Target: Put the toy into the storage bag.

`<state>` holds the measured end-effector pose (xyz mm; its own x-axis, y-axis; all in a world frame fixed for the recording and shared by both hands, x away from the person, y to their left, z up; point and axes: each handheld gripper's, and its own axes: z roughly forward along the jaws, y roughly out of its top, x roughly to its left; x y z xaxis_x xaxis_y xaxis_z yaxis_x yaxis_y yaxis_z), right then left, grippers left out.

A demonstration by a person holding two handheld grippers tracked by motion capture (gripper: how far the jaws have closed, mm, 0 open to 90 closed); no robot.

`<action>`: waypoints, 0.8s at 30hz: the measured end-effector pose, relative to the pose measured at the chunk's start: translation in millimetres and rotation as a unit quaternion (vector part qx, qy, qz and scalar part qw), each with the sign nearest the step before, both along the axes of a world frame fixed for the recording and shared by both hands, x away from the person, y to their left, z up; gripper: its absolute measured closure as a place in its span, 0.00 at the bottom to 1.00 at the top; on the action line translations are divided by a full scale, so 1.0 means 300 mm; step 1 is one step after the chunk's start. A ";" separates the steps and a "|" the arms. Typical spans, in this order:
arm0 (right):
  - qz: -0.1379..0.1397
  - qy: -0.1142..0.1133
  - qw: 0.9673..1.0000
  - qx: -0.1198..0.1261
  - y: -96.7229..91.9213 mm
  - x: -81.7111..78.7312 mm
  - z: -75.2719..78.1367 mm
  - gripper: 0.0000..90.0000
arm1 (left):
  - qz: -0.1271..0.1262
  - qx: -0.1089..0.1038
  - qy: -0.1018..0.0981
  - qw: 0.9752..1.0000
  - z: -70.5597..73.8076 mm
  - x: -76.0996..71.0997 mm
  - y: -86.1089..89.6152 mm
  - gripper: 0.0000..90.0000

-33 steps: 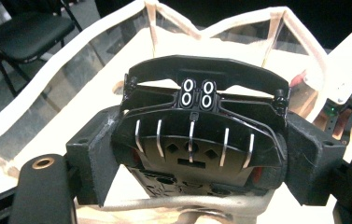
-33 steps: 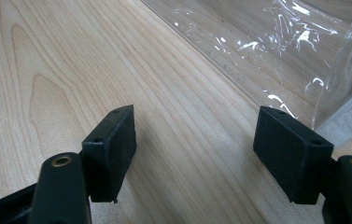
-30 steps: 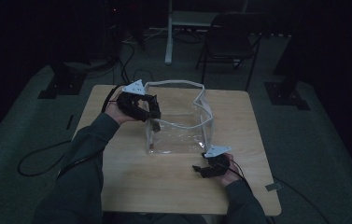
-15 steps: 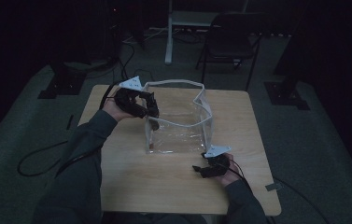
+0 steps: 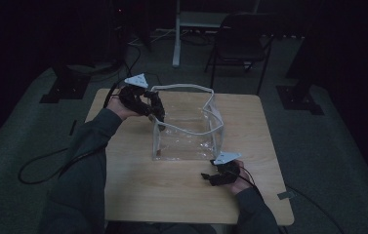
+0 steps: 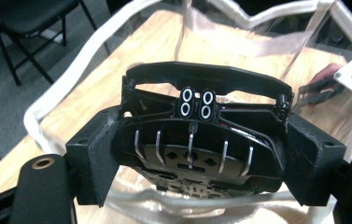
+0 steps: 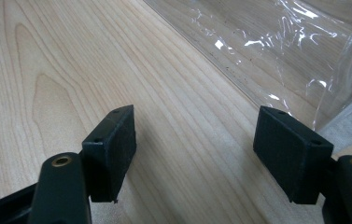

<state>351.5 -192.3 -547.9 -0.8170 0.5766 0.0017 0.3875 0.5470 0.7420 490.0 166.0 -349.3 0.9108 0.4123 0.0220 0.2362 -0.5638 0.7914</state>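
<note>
both grippers sit at the wooden table (image 5: 137,185): the right gripper (image 7: 194,154) rests low near the table's front edge with its jaws standing wide and nothing but bare wood between them, just beside the near right corner of the clear plastic bag (image 5: 186,129). farther back, the left gripper (image 6: 197,158) is clamped on a black headset-like device (image 6: 201,135) with metal ribs, pads pressing its two ends, and holds it at the bag's upper left rim, over the open mouth edged with white trim. beyond the table stands a dark chair (image 5: 242,41) on the grey floor.
</note>
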 end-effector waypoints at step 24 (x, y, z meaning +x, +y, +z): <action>0.000 0.001 1.000 0.000 0.001 0.000 0.000 0.33 | 0.014 0.062 0.010 0.998 -0.013 0.018 0.002 0.26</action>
